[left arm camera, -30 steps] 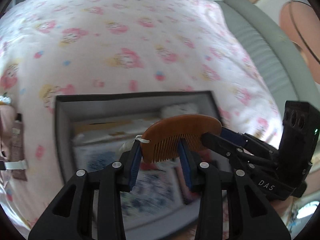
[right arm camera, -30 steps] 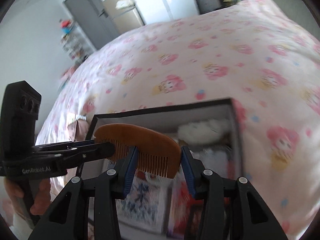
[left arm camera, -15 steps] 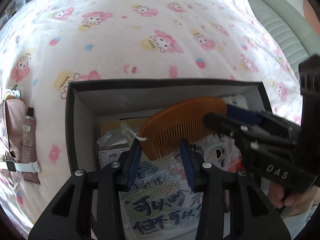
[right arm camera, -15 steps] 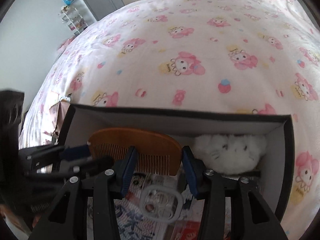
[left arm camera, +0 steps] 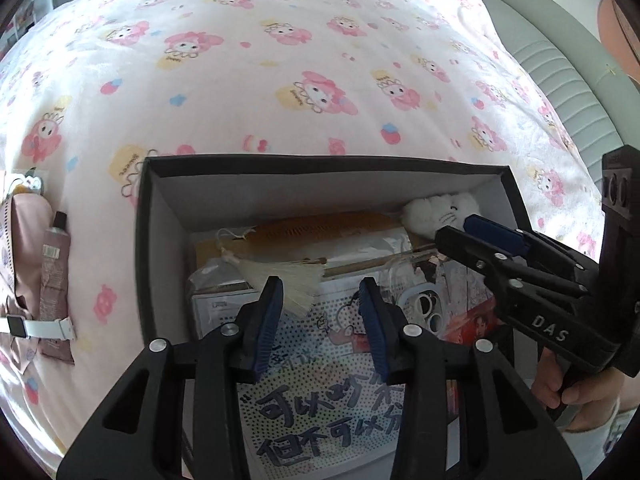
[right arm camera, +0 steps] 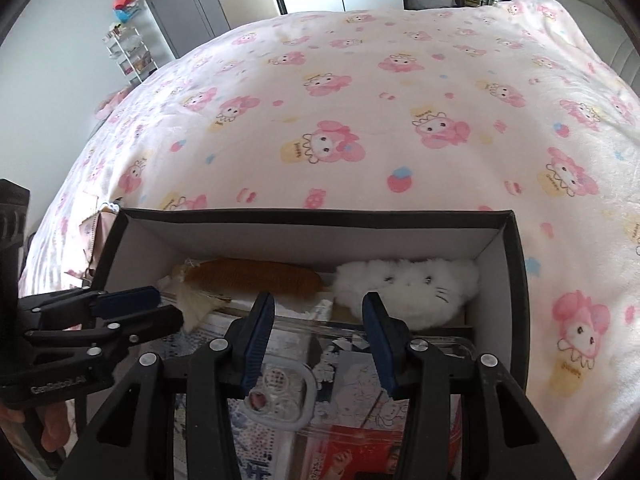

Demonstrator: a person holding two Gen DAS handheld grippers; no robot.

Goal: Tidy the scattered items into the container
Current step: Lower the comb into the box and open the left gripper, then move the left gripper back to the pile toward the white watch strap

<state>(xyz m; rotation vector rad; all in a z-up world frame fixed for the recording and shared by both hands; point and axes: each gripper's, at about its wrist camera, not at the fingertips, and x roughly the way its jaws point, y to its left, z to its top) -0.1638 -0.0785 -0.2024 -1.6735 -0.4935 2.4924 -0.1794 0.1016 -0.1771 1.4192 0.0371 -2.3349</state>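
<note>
A black box [left arm camera: 144, 216] with white inner walls [right arm camera: 304, 236] sits on the bed. A wooden comb [left arm camera: 320, 228] with a cream tassel [left arm camera: 288, 276] lies inside against the far wall; it also shows in the right wrist view [right arm camera: 256, 276]. A white fluffy plush [right arm camera: 408, 284] lies beside it at the right [left arm camera: 440, 212]. My left gripper [left arm camera: 320, 312] is open and empty above the box. My right gripper [right arm camera: 316, 332] is open and empty above the box too. Each gripper shows in the other's view, the right one [left arm camera: 472, 232] and the left one [right arm camera: 160, 308].
The box also holds printed papers [left arm camera: 320, 412], a clear phone case [right arm camera: 280, 392] and packets. On the bedspread [left arm camera: 280, 60] left of the box lie a pink pouch [left arm camera: 24, 240], a tube [left arm camera: 54, 252] and a white watch [left arm camera: 36, 326]. A padded headboard [left arm camera: 568, 76] is at the right.
Both grippers held the comb above the box; they have opened and the comb now lies inside against the far wall. Both grippers have drawn back a little.
</note>
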